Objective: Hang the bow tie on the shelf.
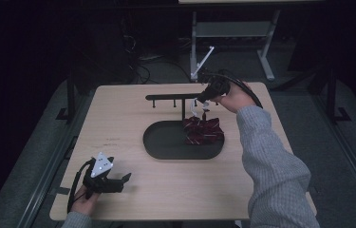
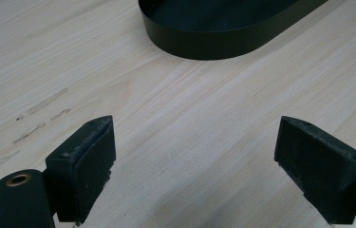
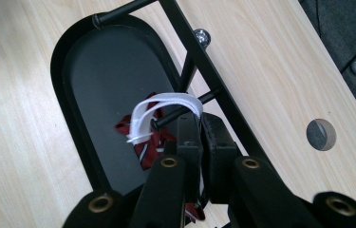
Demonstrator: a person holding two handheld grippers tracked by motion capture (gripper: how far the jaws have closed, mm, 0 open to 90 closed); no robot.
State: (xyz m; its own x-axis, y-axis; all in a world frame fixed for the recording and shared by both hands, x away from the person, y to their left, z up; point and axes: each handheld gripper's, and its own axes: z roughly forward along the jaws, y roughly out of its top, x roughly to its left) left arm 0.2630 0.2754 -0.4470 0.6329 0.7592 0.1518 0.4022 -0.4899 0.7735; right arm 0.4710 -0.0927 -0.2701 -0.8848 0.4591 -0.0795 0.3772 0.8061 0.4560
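A dark red striped cloth (image 1: 204, 132) lies in the right half of a black oval tray (image 1: 152, 142). A white strap (image 3: 166, 102) rises from the cloth (image 3: 142, 142) and loops over a short peg (image 3: 180, 111) of the black rack bar (image 3: 204, 57). My right gripper (image 3: 200, 126) is shut on that strap, right at the peg. From above, the right gripper (image 1: 203, 99) sits at the right end of the bar (image 1: 171, 97). The left gripper (image 1: 127, 179) rests low at the table's front left, open and holding nothing (image 2: 194, 161).
The tray's wall (image 2: 204, 45) stands well ahead of the left jaws, with bare wood between. A round hole (image 3: 321, 134) is in the tabletop beyond the rack. A white desk frame (image 1: 232, 28) and cables stand behind the table.
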